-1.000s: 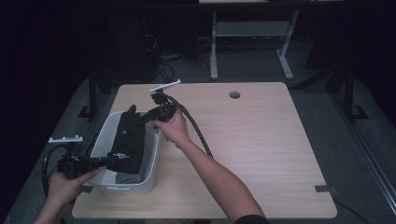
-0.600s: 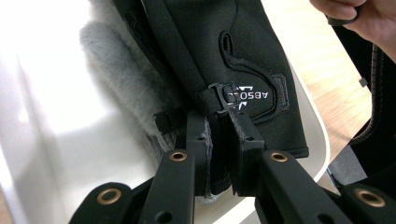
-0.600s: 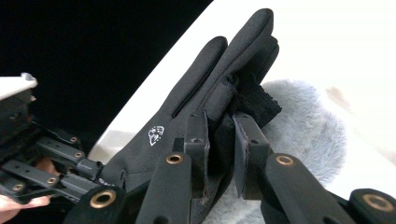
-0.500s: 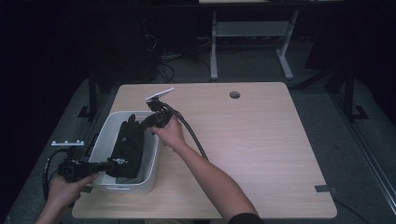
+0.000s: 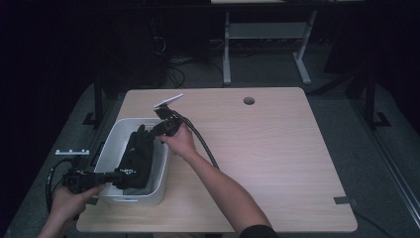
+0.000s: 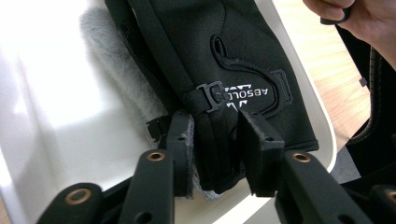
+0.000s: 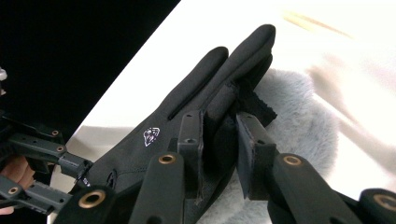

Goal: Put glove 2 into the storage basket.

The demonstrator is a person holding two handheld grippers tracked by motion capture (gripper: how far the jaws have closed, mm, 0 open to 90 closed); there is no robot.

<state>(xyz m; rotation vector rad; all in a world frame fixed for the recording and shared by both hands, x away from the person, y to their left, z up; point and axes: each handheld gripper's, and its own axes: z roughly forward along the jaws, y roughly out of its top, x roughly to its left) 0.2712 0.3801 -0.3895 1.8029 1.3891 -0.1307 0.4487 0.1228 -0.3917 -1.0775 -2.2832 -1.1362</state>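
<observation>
White plastic tub (image 5: 157,184) sits at the near-left corner of a pale wood-grain table (image 5: 277,163); rounded corners, smooth glossy walls, rectangular.

Black glove (image 5: 137,157) lies lengthwise in the tub, cuff toward the person, fingers toward the far end. Shell looks like smooth, matte stretch fabric with stitched seams; a curved sewn panel on the back, white printed lettering near the cuff (image 6: 247,94), a thin strap with a small black plastic buckle (image 6: 211,96) across the wrist. A small pale emblem shows on the fabric in the right gripper view (image 7: 151,136). Pale grey fleece (image 7: 299,116), fluffy and matted, shows beside and under the black shell.

Left gripper (image 6: 215,149) comes in from the near end of the tub, level. Its jaws have just been opening; they now stand narrowly apart with the glove's cuff between them. Left pad lies against the fabric, the right pad looks just clear of it; a firm pinch cannot be told.

Right gripper (image 7: 219,140) reaches in from the far side, over the tub's right wall. Its jaws have just been opening too; narrow gap, one glove finger between the flat black pads, which look slack on it.

Thick black cable (image 5: 200,144) trails across the table.
</observation>
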